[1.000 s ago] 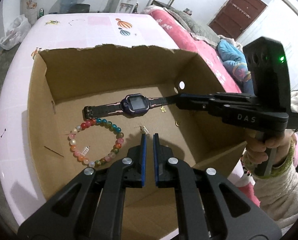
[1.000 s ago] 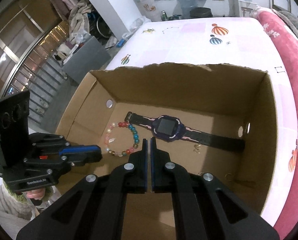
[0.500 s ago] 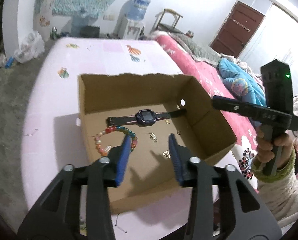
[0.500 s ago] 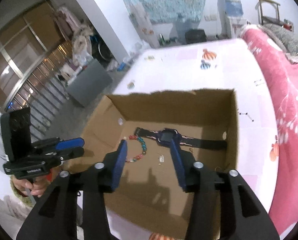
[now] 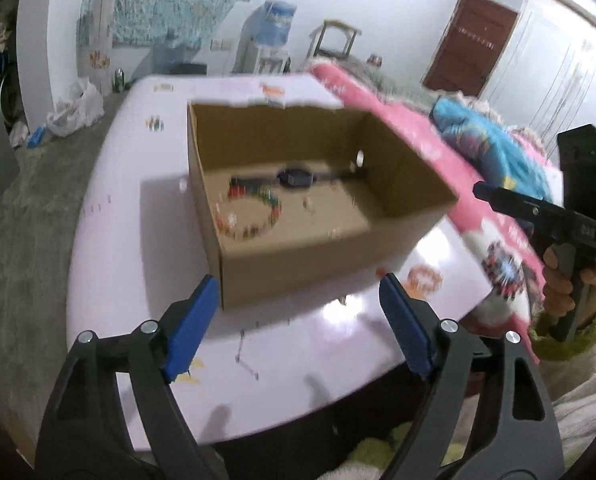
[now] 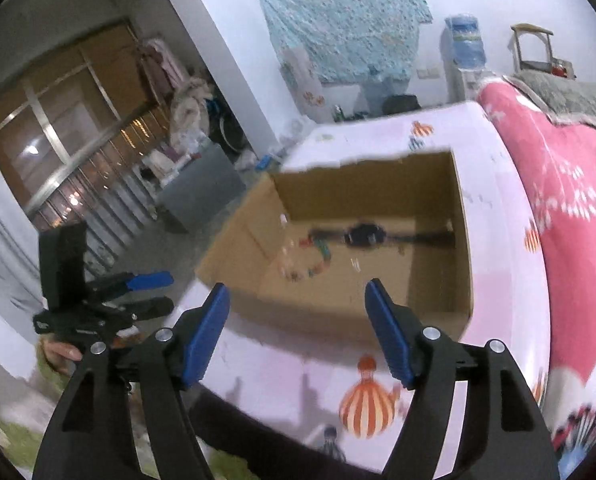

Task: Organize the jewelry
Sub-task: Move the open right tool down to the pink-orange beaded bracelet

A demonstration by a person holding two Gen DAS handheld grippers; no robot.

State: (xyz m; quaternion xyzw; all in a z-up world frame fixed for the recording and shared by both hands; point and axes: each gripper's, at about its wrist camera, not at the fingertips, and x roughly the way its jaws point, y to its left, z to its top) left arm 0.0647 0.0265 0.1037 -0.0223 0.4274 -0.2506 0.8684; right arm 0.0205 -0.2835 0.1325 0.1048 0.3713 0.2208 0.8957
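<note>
An open cardboard box [image 5: 402, 184] [image 6: 242, 248] sits on the pale pink table [image 5: 110, 216]. On its floor lie a dark smartwatch [image 5: 296, 177] [image 6: 364, 235], a ring of coloured beads [image 5: 248, 216] [image 6: 318, 258] and small gold trinkets [image 5: 307, 202]. My left gripper [image 5: 298, 286] hangs in front of the box's near wall, jaws wide and still opening, nothing between them. My right gripper [image 6: 296, 292] also stands short of the box, jaws opening and empty; it shows at the right of the left wrist view [image 5: 482, 190], held by a hand. The picture is blurred.
A pink blanket [image 6: 570, 208] borders the table on the right, with a blue garment [image 5: 494, 148] on it. Balloon prints [image 6: 368, 400] mark the tabletop near its front edge. A water dispenser [image 5: 272, 36] and a stool [image 5: 334, 38] stand by the far wall.
Both grippers have pulled back out of the box toward the table's near edge and risen a little. Both went from shut to wide open. The jewelry lies where it was.
</note>
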